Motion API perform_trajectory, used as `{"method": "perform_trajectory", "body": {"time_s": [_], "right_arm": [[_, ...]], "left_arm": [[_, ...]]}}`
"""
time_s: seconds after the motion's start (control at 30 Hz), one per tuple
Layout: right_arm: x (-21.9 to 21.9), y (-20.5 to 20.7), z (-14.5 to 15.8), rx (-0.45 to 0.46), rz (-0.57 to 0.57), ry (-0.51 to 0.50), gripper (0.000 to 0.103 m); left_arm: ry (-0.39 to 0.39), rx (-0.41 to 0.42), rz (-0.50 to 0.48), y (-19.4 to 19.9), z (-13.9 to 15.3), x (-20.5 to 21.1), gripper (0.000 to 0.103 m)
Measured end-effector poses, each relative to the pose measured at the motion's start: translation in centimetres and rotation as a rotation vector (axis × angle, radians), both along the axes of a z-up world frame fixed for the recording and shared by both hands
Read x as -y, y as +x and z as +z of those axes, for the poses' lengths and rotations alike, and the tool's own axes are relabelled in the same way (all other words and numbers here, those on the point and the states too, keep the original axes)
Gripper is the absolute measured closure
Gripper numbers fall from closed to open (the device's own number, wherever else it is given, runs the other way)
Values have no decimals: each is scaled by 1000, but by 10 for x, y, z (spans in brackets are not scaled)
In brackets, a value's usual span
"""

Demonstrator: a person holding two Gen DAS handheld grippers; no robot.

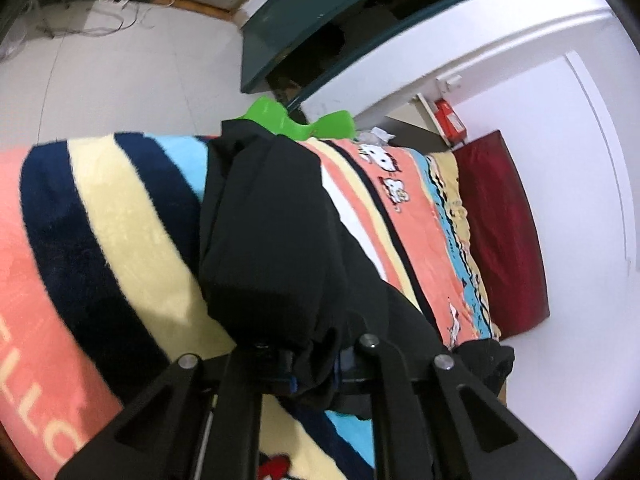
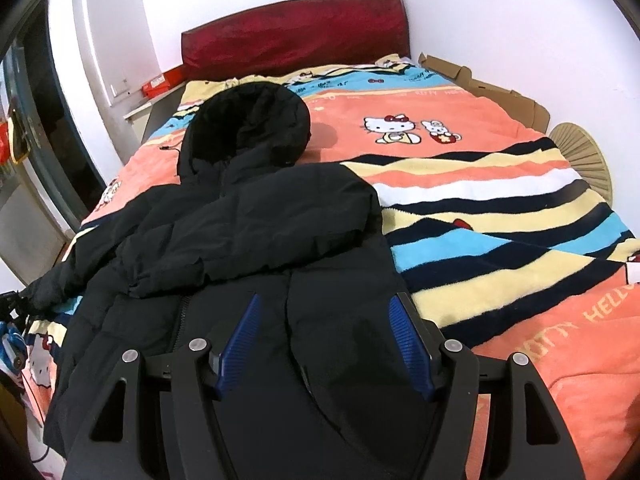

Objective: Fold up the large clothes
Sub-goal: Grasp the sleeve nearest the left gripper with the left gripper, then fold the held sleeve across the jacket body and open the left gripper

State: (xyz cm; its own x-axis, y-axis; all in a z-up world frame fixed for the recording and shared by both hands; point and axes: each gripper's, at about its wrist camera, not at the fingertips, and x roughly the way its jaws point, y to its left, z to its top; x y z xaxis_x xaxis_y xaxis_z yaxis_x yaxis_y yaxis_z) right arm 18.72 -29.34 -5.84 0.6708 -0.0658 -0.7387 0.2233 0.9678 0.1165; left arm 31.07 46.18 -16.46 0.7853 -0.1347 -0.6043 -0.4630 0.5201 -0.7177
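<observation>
I'm watching the black hooded puffer jacket lying across the striped cartoon-print fleece blanket on the bed, hood toward the dark red padded headboard. My left gripper is pinching a bunched sleeve cuff — jaws clamped narrow. My right gripper is hovering over the jacket's front — blue pads apart, gripping nothing.

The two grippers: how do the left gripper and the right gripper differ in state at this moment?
The left gripper is shut on the sleeve of the black jacket; the right gripper stands open with nothing pinched. The left gripper's blue pads are almost hidden by fabric; the right gripper's blue pads show fully, apart, above the jacket's body. Both have black frames and point down toward the striped blanket.
</observation>
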Motion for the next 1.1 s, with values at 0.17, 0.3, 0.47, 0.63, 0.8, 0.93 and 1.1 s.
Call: {"method": "perform_trajectory", "body": {"time_s": [0.17,0.3,0.47,0.63,0.8,0.93,1.1], "right_arm": [[11,-13,7,23,-13,18,37],[21,-24,10,39,-24,40,37],[36,-35,12,57,-43,66,37],[50,-47,12,73,-61,92,37],[63,-57,7,80,-80,116,37],[71,-62,3,83,-90,117,37],[84,-68,1,92,-109,122,37]], "left_arm": [[74,28,-52,-2,36,22,93],[131,65,-110,-6,69,54,94],[183,131,-202,-12,109,107,94],[236,208,-327,-18,149,174,94],[258,270,-443,-19,181,242,94],[260,306,-520,-21,196,294,94],[255,317,-595,-20,202,349,94]]}}
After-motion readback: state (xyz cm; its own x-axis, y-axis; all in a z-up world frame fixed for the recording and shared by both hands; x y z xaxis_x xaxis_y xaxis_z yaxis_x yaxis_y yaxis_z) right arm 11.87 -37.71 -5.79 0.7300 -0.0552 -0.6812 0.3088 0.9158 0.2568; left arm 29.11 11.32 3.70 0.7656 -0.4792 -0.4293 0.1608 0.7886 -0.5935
